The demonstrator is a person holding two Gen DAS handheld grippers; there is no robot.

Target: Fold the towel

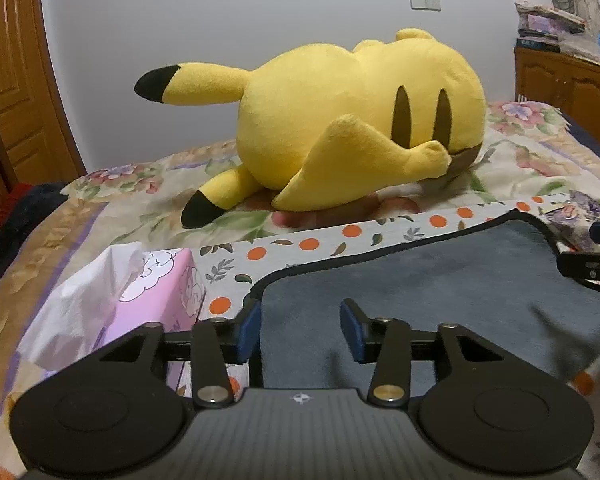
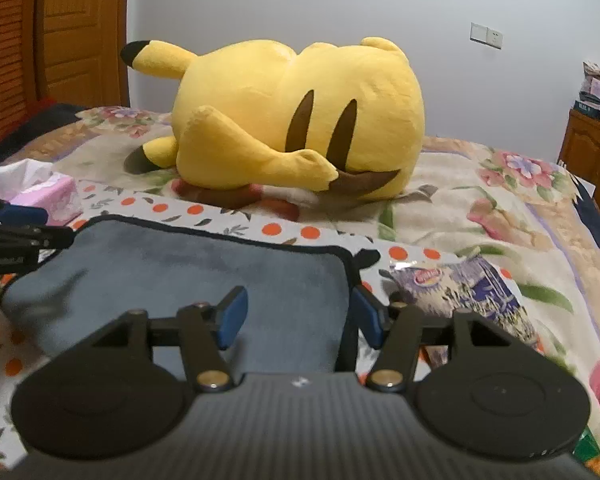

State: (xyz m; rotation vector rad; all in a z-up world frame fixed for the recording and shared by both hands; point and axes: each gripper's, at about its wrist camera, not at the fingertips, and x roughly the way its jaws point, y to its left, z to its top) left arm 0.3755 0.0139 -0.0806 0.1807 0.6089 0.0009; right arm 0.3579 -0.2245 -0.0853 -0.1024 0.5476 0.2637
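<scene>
A grey-blue towel (image 1: pixel 440 288) with a dark hem lies flat on a cloth with orange dots (image 1: pixel 340 240) on the bed. My left gripper (image 1: pixel 300 332) is open, its blue pads astride the towel's left edge. My right gripper (image 2: pixel 298 322) is open over the towel's (image 2: pixel 204 272) right edge, one pad over the towel and one just outside the hem. Each gripper shows in the other's view, the right one at the right edge of the left wrist view (image 1: pixel 596 268), the left one at the left edge of the right wrist view (image 2: pixel 16 232).
A big yellow plush toy (image 1: pixel 352 120) lies behind the towel. A pink tissue box (image 1: pixel 140 300) stands left of the towel. A purple snack bag (image 2: pixel 464 292) lies right of it. Wooden doors (image 1: pixel 8 80) are at left, a wooden cabinet (image 1: pixel 572 80) at right.
</scene>
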